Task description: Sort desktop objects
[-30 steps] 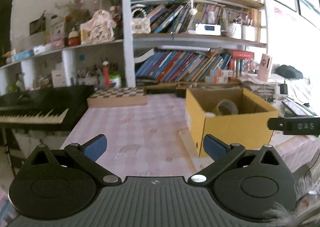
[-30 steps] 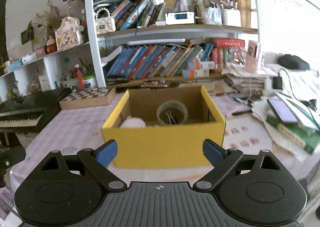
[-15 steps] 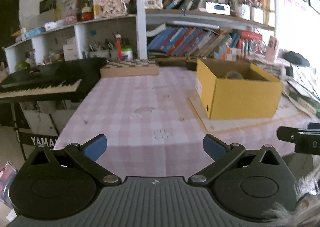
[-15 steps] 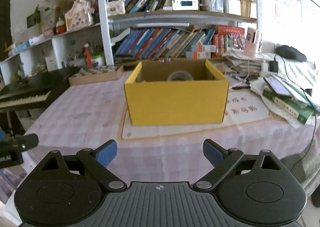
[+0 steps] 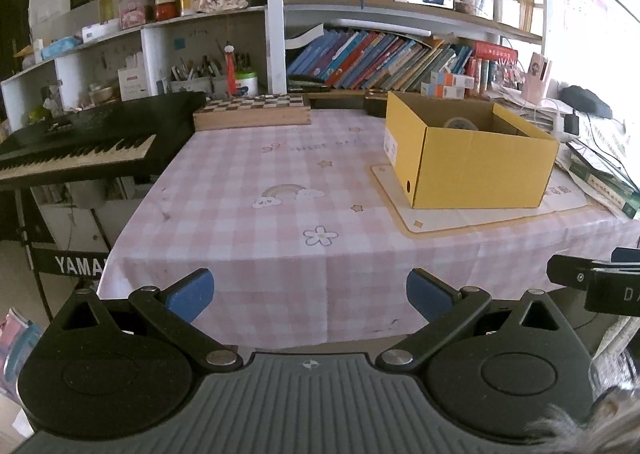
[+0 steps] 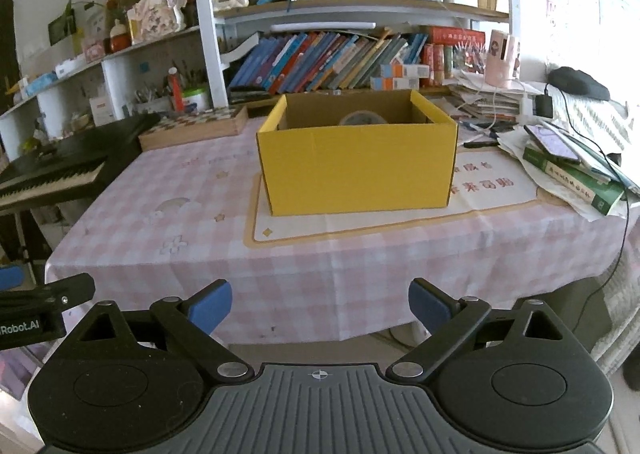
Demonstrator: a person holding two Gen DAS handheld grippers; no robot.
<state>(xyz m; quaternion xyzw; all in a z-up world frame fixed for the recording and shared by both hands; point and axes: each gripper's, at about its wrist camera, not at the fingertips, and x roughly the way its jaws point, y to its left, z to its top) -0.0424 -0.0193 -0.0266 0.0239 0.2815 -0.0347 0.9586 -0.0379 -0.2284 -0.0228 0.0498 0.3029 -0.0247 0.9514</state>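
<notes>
Both tongs, left (image 5: 310, 290) and right (image 6: 320, 302), spread wide, holding nothing, off the near edge of the counter (image 6: 304, 274). Box (image 6: 356, 164) upright on a mat, mouth up, long axis across in the right view. Probably light, thin cardboard, easily dented; best gripped at a wall rim. Tape roll (image 6: 362, 118) inside, barely visible.

One yellow cardboard box (image 6: 356, 164) stands ahead of the right gripper (image 6: 320, 308), with one roll of tape (image 6: 362, 118) showing inside it (anything else in there is hidden by the wall). Ahead and to the left of the left gripper (image 5: 310, 294) are one checkered board box (image 5: 252, 112) and one black keyboard (image 5: 88, 144). Two grippers, each with two blue-padded fingers (image 5: 190, 294).
</notes>
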